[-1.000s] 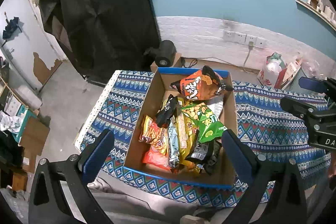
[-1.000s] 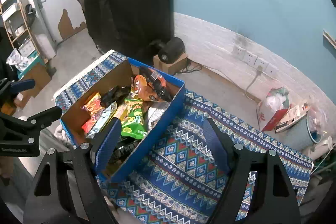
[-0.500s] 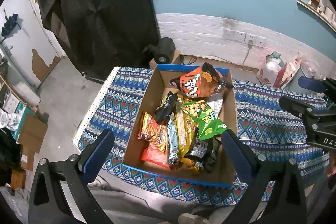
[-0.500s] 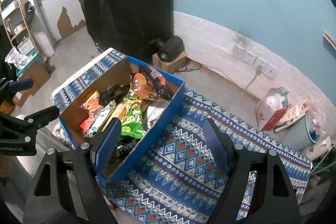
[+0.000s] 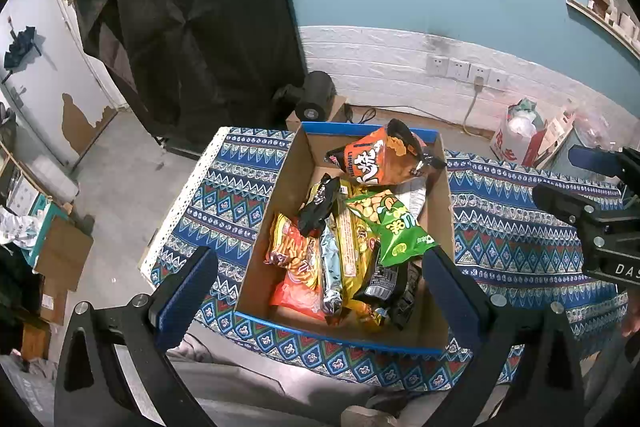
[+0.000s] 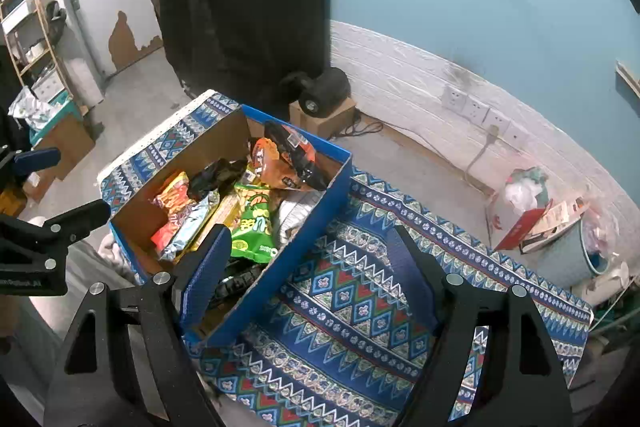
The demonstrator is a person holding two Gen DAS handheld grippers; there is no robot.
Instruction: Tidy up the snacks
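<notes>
Snack box sits dead ahead of my left gripper (image 5: 320,287)
Both claws gape wide, empty; the box (image 5: 280,227) runs lengthwise away from me, left of my right gripper (image 6: 308,267), snacks (image 5: 352,227) heaped inside

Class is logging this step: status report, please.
Left tool and right tool open, empty, above the table. Snacks piled in cardboard box, green bag on top. Nothing blocking.

Makeshift storeroom, peeling wall (image 5: 80,123), cluttered shelves (image 6: 28,27), cardboard boxes (image 5: 60,255)
</notes>
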